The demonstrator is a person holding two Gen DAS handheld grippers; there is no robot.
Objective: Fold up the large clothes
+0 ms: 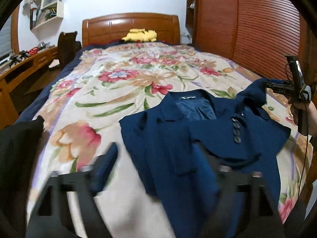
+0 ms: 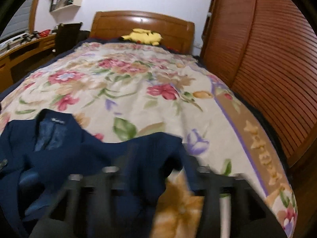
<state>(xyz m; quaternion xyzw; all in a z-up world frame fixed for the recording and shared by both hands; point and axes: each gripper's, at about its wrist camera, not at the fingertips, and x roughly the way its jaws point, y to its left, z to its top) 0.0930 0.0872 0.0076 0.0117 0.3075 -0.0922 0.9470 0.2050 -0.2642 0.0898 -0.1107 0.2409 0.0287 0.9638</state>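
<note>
A navy blue jacket (image 1: pixel 198 138) lies face up on the floral bedspread (image 1: pixel 118 91), collar and label toward the headboard, several buttons showing. My left gripper (image 1: pixel 158 162) hovers over its lower hem, blurred and open, with its fingers (image 1: pixel 107 164) wide apart and the hem below the gap. A hand holds my right gripper (image 1: pixel 267 85) at the jacket's right shoulder. In the right wrist view the right gripper (image 2: pixel 158 158) stands open, with that shoulder of the jacket (image 2: pixel 138 152) lying loose between the blurred fingers.
A wooden headboard (image 1: pixel 130 27) with a yellow plush toy (image 1: pixel 140 35) stands at the far end. A slatted wooden wardrobe (image 1: pixel 257 29) runs along the right side. A desk (image 1: pixel 23 67) and dark chair (image 1: pixel 67 47) stand left. Dark cloth (image 1: pixel 17 148) is at the left edge.
</note>
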